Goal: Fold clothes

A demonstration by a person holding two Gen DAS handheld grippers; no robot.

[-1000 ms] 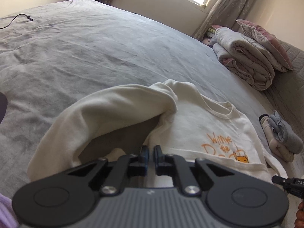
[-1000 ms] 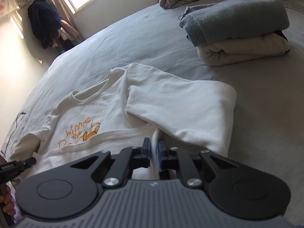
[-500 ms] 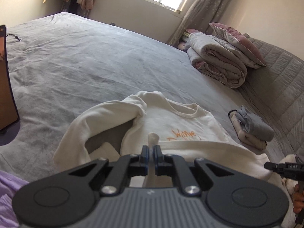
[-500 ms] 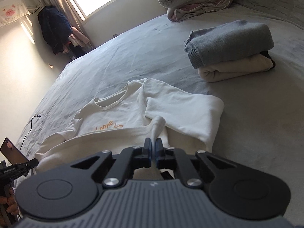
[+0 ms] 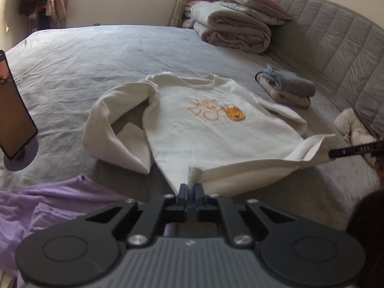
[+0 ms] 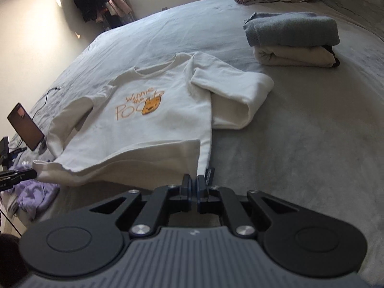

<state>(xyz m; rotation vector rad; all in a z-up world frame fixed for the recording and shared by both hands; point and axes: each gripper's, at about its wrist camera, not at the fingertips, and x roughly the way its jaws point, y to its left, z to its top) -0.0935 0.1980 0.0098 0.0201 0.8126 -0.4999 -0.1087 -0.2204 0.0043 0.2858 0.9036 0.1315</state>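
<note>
At nine o'clock in the left wrist view a phone (image 5: 14, 110) stands tilted on a round stand on the grey bed (image 5: 79, 55), and below it at seven o'clock lies a crumpled lilac garment (image 5: 48, 206). The cream sweatshirt (image 5: 199, 124) lies front up at the centre of the bed, its orange lettering and bear face showing, neckline toward twelve o'clock. Its sleeve at nine o'clock is folded back on itself beside the body. The left gripper (image 5: 189, 189), at six o'clock, has its jaws pressed together on one corner of the sweatshirt's hem, which is lifted off the bed. The hem runs raised toward three o'clock, where the right gripper (image 5: 332, 154) pinches the other corner; only its dark tip shows in this view. At two o'clock, near the quilted headboard (image 5: 336, 48), sits a stack of folded clothes (image 5: 288, 88), grey on top of cream. A rolled duvet (image 5: 230, 28) with a pink pillow (image 5: 249, 0) on it lies at one o'clock.

In the right wrist view the phone (image 6: 25, 126) is at nine o'clock, the sweatshirt (image 6: 144, 124) at the centre, its other sleeve folded across at two o'clock. The right gripper (image 6: 195, 182) is clamped on the hem corner at six o'clock, and the folded stack (image 6: 292, 40) lies at one o'clock
</note>
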